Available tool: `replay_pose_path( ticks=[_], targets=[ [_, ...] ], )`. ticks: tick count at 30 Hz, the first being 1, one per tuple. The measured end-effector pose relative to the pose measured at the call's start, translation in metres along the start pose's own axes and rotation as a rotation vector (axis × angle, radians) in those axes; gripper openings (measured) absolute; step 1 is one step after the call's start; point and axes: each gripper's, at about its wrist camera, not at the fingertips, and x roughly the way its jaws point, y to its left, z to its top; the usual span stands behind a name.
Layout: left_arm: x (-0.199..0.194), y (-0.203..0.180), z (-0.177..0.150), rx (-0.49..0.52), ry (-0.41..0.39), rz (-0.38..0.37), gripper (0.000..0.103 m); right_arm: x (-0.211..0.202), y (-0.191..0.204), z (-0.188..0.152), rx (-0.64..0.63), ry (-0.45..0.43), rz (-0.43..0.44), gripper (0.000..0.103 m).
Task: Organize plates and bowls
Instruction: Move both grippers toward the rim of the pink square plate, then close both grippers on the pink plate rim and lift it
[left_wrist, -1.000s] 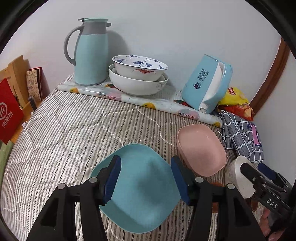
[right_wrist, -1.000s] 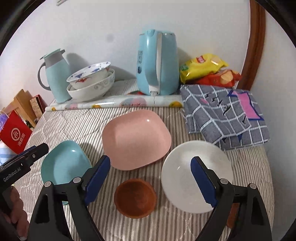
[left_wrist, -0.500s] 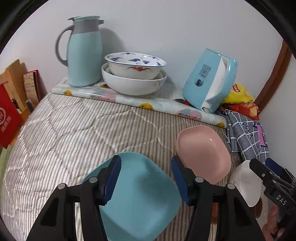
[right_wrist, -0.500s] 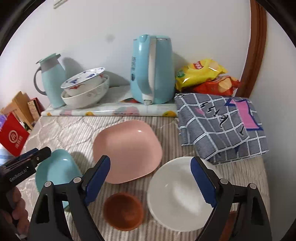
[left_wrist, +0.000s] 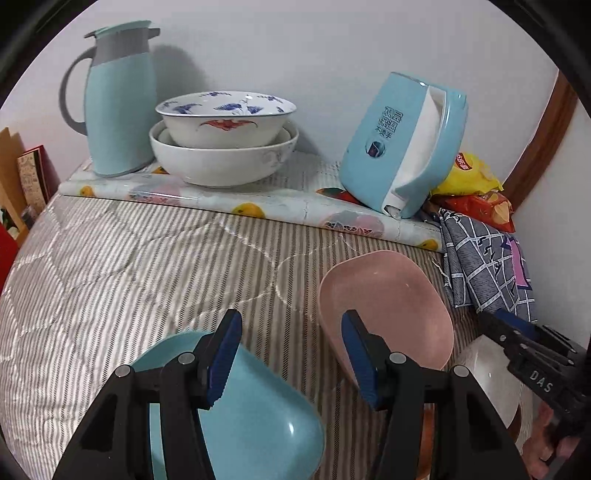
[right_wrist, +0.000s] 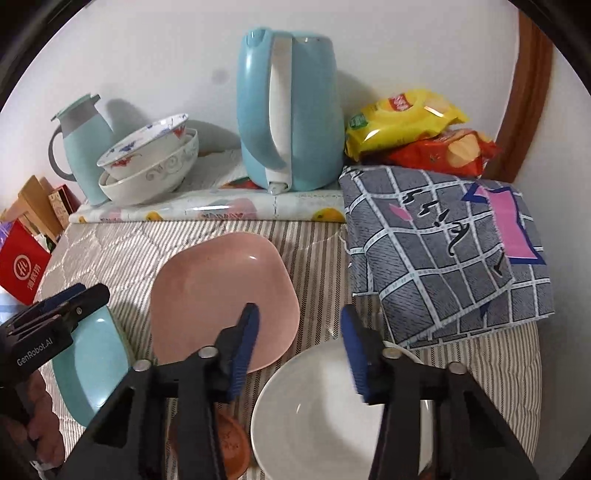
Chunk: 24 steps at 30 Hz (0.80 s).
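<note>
Pastel plates and bowls on striped quilt, two grippers above.

Teal plate (left_wrist: 258, 424) lies low under the left gripper (left_wrist: 286, 360); its left finger overlaps the plate's upper edge, the right finger sits off it toward the pink plate (left_wrist: 388, 306); jaws about half apart, gripping nothing. Pink plate rests between the two grippers, flat on the quilt (left_wrist: 129, 266). White bowl (right_wrist: 317, 417) sits under the right gripper (right_wrist: 299, 354); its jaws have just been closing, now fairly narrow, with the bowl's far rim in the gap below them; whether the pads touch it cannot be told. Small brown bowl (right_wrist: 229, 443) lies just left of the white bowl, mostly hidden behind the right gripper's left finger.
</note>
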Motion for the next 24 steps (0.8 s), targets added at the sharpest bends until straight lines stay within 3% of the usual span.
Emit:
replay_pose_path(
  ticks=[14,17,20,24],
  targets=[
    [0.046,-0.020,0.009,0.040,0.066,-0.013,0.053,0.041,0.001,0.013,-0.013,0.084,0.032,0.033],
    [0.055,-0.023,0.010,0.041,0.081,-0.012,0.050,0.049,0.003,0.015,-0.019,0.100,0.033,0.031],
    [0.060,-0.024,0.011,0.033,0.092,-0.024,0.048,0.058,0.004,0.016,-0.026,0.120,0.029,0.022],
    [0.070,-0.026,0.011,0.036,0.109,-0.030,0.041,0.064,0.004,0.019,-0.030,0.136,0.033,0.021]
  ],
)
